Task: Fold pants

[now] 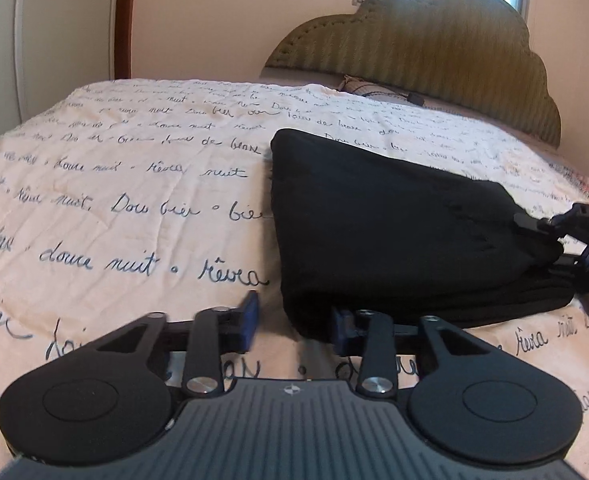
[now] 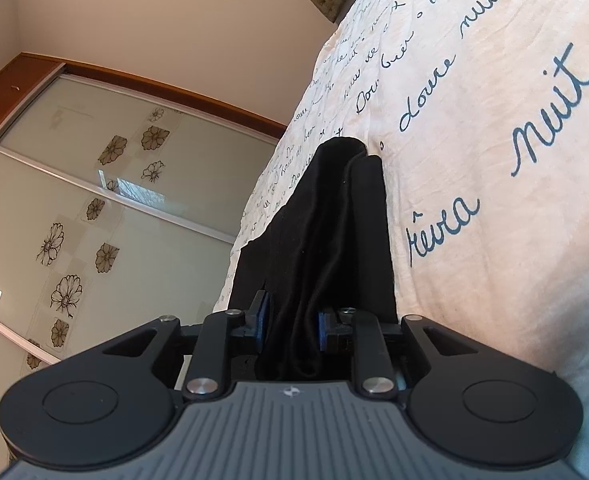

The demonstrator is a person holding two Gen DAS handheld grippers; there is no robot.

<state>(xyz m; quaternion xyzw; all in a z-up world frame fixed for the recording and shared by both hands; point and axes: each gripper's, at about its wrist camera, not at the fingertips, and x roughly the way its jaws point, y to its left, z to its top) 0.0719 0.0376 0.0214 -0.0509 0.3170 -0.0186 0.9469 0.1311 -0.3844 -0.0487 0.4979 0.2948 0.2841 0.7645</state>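
Observation:
The black pants (image 1: 394,224) lie folded into a thick bundle on the bed, right of centre in the left wrist view. My left gripper (image 1: 294,322) is open and empty, just in front of the bundle's near left corner, its right finger touching the cloth edge. My right gripper (image 2: 292,326) is shut on the pants (image 2: 334,224), with folded layers of cloth bunched between its blue pads. It also shows at the right edge of the left wrist view (image 1: 550,228), gripping the bundle's right end.
The bed is covered by a pale quilt (image 1: 114,200) printed with blue cursive writing. A green padded headboard (image 1: 434,48) stands at the back. A wardrobe with flower-patterned sliding doors (image 2: 94,208) is beside the bed.

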